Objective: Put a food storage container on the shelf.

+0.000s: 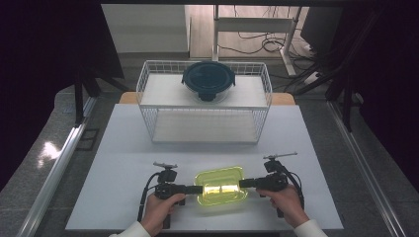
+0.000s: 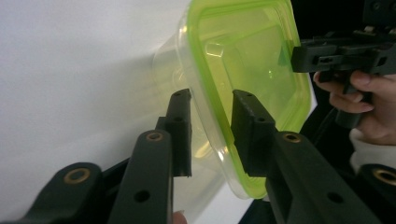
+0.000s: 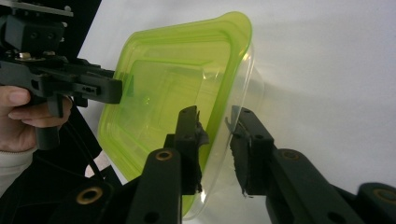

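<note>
A lidded green box (image 1: 221,185) sits at the near edge of the white table (image 1: 123,148), pinched at both ends — the left gripper (image 1: 196,189) clamps its left rim, the right gripper (image 1: 244,183) its right, each pair of jaws narrowed onto the lip. The risk, as it looks from here: the plastic is thin and slick, so an uneven lift could tilt it and let one rim slide free. Beyond stands a wire rack (image 1: 204,101) holding a dark round container (image 1: 208,79).
</note>
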The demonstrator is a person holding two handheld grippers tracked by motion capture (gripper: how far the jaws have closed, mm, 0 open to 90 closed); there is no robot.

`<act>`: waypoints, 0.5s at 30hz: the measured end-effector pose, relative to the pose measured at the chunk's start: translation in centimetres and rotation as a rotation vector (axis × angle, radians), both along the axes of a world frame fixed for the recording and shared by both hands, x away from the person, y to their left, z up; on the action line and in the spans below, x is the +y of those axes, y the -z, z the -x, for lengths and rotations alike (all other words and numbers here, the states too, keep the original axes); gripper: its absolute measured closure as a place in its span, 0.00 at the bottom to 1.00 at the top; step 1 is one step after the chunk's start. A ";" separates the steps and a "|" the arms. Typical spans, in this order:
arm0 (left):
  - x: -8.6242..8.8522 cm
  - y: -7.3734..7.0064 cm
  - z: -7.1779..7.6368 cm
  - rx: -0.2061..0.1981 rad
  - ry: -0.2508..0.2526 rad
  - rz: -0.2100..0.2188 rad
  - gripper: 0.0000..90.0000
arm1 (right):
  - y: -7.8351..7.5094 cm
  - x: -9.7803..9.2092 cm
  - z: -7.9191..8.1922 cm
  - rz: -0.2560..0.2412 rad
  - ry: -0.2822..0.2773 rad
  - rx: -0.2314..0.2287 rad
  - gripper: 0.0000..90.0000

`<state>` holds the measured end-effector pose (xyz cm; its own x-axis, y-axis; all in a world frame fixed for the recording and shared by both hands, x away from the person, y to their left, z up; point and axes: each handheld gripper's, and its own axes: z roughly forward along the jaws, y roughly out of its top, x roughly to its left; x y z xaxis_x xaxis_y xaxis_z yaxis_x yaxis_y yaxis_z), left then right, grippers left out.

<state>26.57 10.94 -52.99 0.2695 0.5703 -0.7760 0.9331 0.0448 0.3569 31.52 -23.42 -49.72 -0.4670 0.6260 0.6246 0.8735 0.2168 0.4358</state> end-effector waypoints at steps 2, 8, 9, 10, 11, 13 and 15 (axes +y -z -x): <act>0.1 -0.1 0.0 0.000 -0.006 0.005 0.79 | -0.2 0.0 0.1 0.000 -0.002 -0.005 0.81; 0.4 -0.4 0.2 -0.011 -0.016 0.015 0.84 | -0.7 -0.1 0.6 -0.022 0.000 -0.023 0.83; 0.5 -0.5 0.2 -0.015 -0.018 0.016 0.84 | -0.8 0.0 0.7 -0.019 -0.002 -0.033 0.84; 0.5 -0.6 0.3 -0.021 -0.019 0.021 0.85 | -0.9 0.0 0.8 -0.015 -0.004 -0.038 0.84; 0.6 -0.7 0.3 -0.023 -0.018 0.024 0.86 | -1.0 0.0 0.9 -0.013 -0.004 -0.048 0.84; 0.6 -0.9 0.3 -0.040 -0.023 0.017 0.88 | -1.1 0.0 1.0 -0.016 -0.010 -0.062 0.85; 0.6 -1.1 0.4 -0.052 -0.022 0.005 0.88 | -1.3 0.1 1.1 -0.013 -0.013 -0.072 0.85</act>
